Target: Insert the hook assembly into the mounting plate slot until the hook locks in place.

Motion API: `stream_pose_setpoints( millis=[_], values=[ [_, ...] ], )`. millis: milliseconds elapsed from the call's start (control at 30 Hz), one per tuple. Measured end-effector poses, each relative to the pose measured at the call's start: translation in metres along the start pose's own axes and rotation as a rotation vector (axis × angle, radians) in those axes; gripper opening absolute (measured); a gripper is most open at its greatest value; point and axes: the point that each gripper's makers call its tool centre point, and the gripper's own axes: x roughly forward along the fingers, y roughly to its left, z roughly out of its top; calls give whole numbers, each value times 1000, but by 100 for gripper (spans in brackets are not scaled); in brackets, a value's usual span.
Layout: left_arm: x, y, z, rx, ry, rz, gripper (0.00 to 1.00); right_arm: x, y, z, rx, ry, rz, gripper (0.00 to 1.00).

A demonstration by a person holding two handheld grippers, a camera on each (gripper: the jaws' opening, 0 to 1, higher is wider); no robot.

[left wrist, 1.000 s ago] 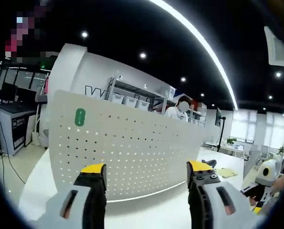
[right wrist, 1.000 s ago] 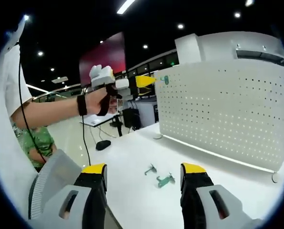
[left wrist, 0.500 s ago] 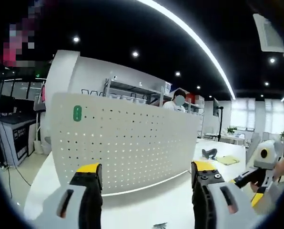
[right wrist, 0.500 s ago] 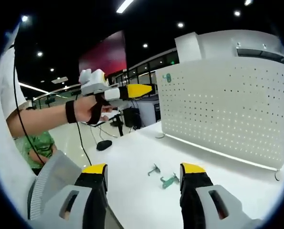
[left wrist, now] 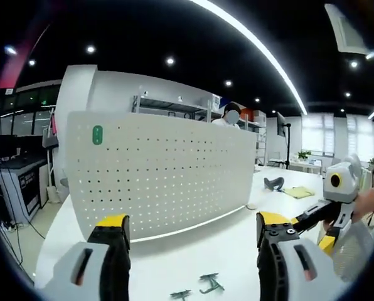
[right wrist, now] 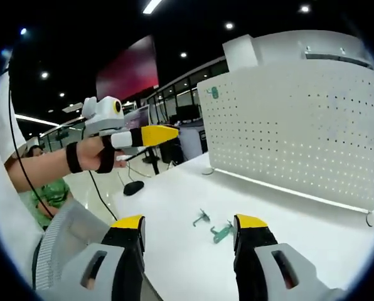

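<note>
White tabletop (left wrist: pixel 224 251), both tools raised above it. Left gripper (left wrist: pixel 190 233): yellow-tipped jaws spread wide, nothing between them. Just ahead of its jaws, low on the table, lie two small teal-green metal hook pieces (left wrist: pixel 209 282), close together, apart from the jaws. Beyond them stands the white perforated mounting panel (left wrist: pixel 162 182), upright, with a small green tag (left wrist: pixel 97 134) near its upper left corner. Nothing stands between the jaws and the panel.

Right gripper (right wrist: pixel 190 232): jaws likewise wide apart and empty. The hook pieces lie between and just past its tips, nearer the right jaw. To its left the other tool hangs in the air, held by a hand (right wrist: pixel 96 160) with a black wrist strap. A dark computer mouse (right wrist: pixel 133 187) sits far left on the table
</note>
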Motion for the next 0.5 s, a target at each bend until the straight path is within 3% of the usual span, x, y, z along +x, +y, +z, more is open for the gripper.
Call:
stream_pose_setpoints(
  millis=[500],
  values=[
    [-15, -2, -35, 27, 71, 22, 86, 16, -1, -15, -21, 81, 18, 54]
  ],
)
